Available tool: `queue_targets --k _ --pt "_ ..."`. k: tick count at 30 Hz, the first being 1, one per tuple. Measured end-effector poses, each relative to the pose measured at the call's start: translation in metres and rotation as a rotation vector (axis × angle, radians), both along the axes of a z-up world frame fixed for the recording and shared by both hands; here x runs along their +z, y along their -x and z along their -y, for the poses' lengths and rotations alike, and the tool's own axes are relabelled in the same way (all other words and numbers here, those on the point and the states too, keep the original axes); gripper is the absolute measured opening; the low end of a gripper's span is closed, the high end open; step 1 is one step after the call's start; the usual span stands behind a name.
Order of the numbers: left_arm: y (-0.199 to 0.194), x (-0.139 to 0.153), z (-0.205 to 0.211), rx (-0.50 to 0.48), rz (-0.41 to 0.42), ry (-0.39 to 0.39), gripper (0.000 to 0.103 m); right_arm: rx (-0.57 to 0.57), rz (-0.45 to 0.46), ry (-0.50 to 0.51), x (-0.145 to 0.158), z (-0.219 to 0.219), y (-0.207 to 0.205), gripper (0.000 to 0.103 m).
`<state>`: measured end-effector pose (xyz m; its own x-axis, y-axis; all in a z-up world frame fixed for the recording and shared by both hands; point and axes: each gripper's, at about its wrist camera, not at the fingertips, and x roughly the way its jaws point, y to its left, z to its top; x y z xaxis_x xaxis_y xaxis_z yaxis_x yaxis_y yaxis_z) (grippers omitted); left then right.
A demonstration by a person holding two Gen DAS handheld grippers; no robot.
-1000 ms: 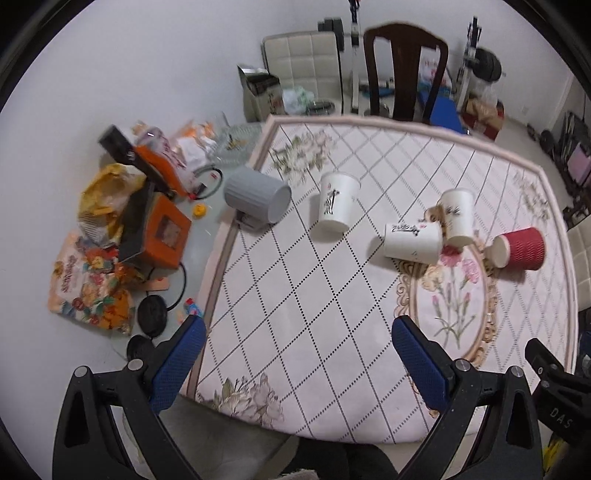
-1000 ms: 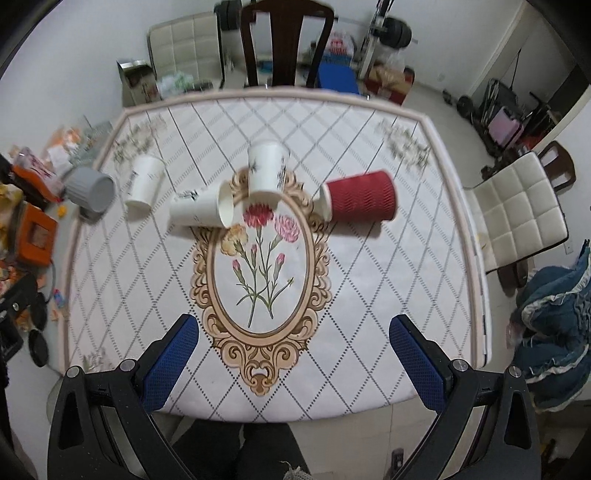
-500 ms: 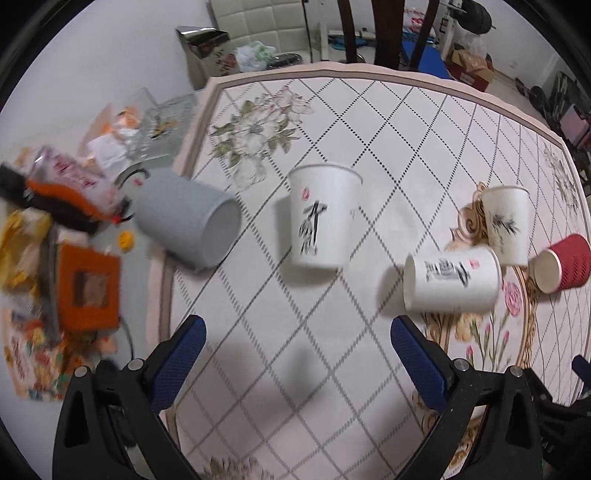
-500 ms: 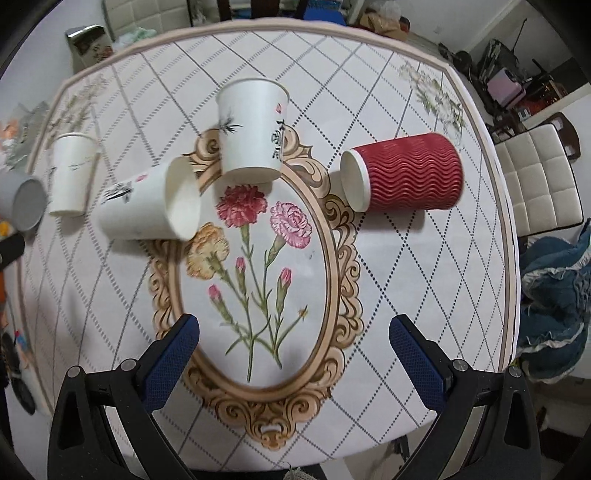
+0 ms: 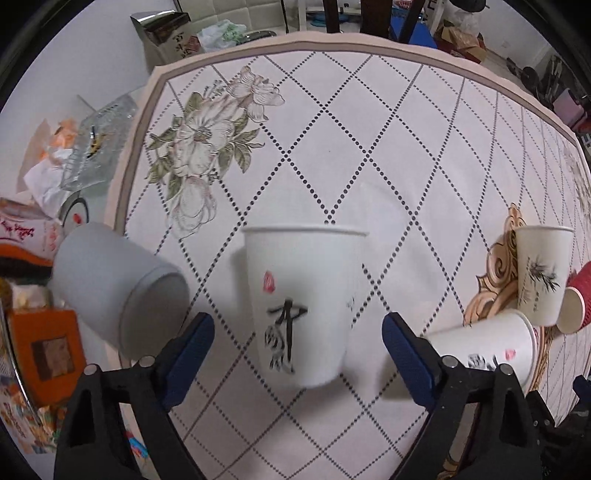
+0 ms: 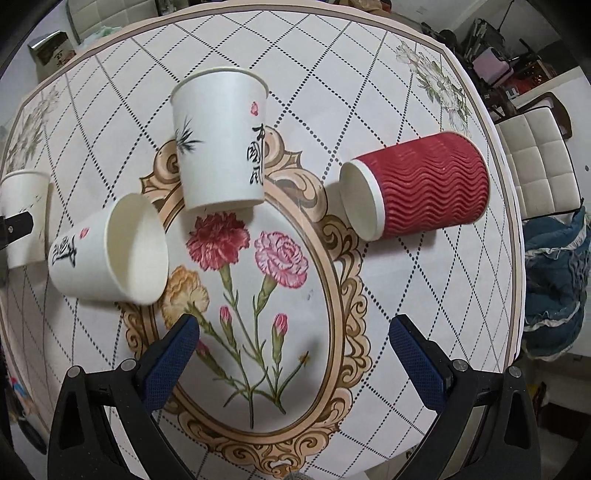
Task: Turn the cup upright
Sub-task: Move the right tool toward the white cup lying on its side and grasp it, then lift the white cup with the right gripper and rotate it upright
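Observation:
In the left wrist view a white paper cup (image 5: 301,302) with black calligraphy stands upside down on the patterned tablecloth (image 5: 369,140). My open left gripper (image 5: 298,345) straddles its lower part without touching it. A grey cup (image 5: 118,286) lies on its side to the left. In the right wrist view my open, empty right gripper (image 6: 295,350) hovers over the flower medallion. Ahead of it stand an upside-down white cup (image 6: 221,140), a white cup on its side (image 6: 110,251) and a red ribbed cup on its side (image 6: 417,184).
Clutter lies off the cloth at the left: an orange box (image 5: 44,350), a glass dish (image 5: 96,147), snack bags. Chairs stand past the far table edge (image 5: 351,14). A white chair (image 6: 535,162) and blue clothing (image 6: 554,280) are beyond the table's right side.
Both grippers have moved forward and lower toward the cups. The left one now has the calligraphy cup between its fingers. The right one has closed in on the medallion. No cup has moved.

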<state>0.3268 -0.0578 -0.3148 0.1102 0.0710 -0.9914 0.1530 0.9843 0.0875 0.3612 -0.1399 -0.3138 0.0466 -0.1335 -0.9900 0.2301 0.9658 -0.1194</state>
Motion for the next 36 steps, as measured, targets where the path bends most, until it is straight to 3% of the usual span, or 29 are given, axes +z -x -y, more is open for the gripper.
queue_targets --k 2,4,6,12,21,30,36 --pt "-0.005 -0.007 0.001 -0.003 -0.004 0.000 0.090 -0.006 -0.006 0.002 -0.002 0.001 -0.003 0.103" --pt "-0.009 -0.014 0.001 -0.002 -0.014 -0.006 0.079 -0.009 -0.008 0.007 -0.004 0.004 -0.007 0.103" --pt "-0.012 -0.022 -0.001 0.014 -0.035 -0.003 0.060 -0.012 -0.010 0.009 -0.004 0.007 -0.009 0.103" --pt "-0.012 -0.017 0.000 0.039 -0.013 -0.006 0.059 -0.020 -0.005 0.017 0.000 0.013 -0.012 0.103" --pt "0.024 0.024 -0.007 0.064 0.040 0.000 0.059 -0.014 0.034 0.005 0.021 0.014 0.001 0.103" --pt "0.083 0.068 -0.036 0.130 0.084 -0.022 0.059 0.024 0.069 -0.079 0.037 0.022 0.048 0.103" --pt "0.090 0.078 -0.063 0.153 0.063 0.012 0.059 0.050 0.060 -0.093 0.031 0.047 0.082 0.103"
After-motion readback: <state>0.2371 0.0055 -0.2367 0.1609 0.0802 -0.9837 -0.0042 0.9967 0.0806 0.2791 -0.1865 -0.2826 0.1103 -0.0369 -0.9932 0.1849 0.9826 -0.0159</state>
